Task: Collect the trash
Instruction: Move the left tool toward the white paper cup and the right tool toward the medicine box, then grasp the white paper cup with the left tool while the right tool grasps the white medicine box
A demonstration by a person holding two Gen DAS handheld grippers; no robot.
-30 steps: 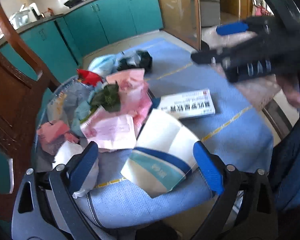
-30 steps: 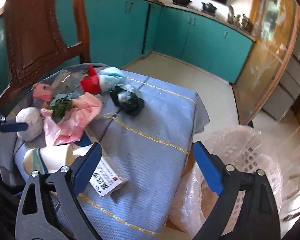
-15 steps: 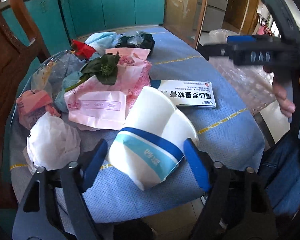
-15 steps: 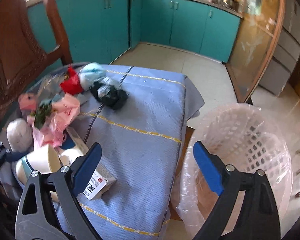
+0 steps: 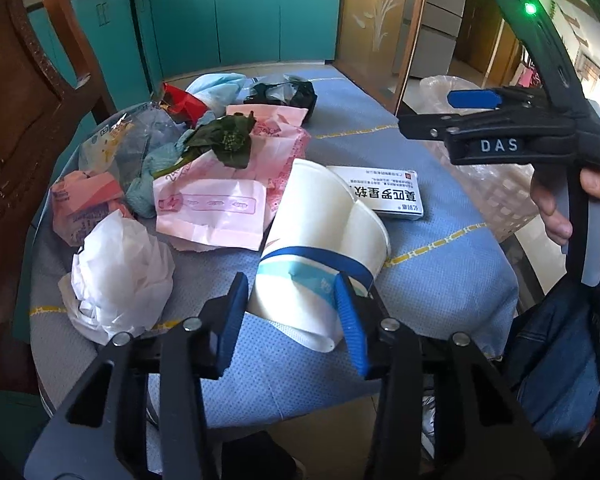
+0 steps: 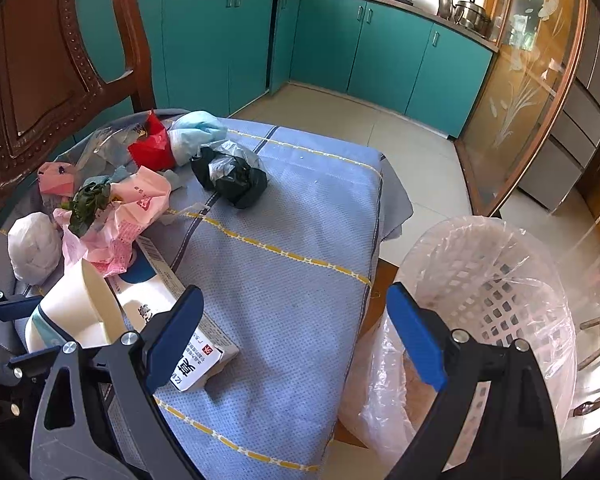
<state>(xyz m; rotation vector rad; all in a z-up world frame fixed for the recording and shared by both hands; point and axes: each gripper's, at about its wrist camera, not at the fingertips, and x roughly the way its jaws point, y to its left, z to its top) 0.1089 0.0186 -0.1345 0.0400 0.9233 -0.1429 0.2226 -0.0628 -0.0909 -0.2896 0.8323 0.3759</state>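
Note:
A crushed white paper cup with a blue band lies on the blue tablecloth. My left gripper is shut on the cup's base, its blue pads pressing both sides. The cup also shows in the right wrist view. My right gripper is open and empty above the table's near corner; it shows side-on in the left wrist view. A white medicine box lies beside the cup. A lined white basket stands on the floor right of the table.
More trash lies on the table: a white crumpled bag, pink wrappers, a green vegetable stalk, a black bag, a red wrapper. A wooden chair back stands at the left. Teal cabinets line the far wall.
My left gripper has moved forward and closed its jaws onto the cup. My right gripper has swung right so the basket is nearer in its view.

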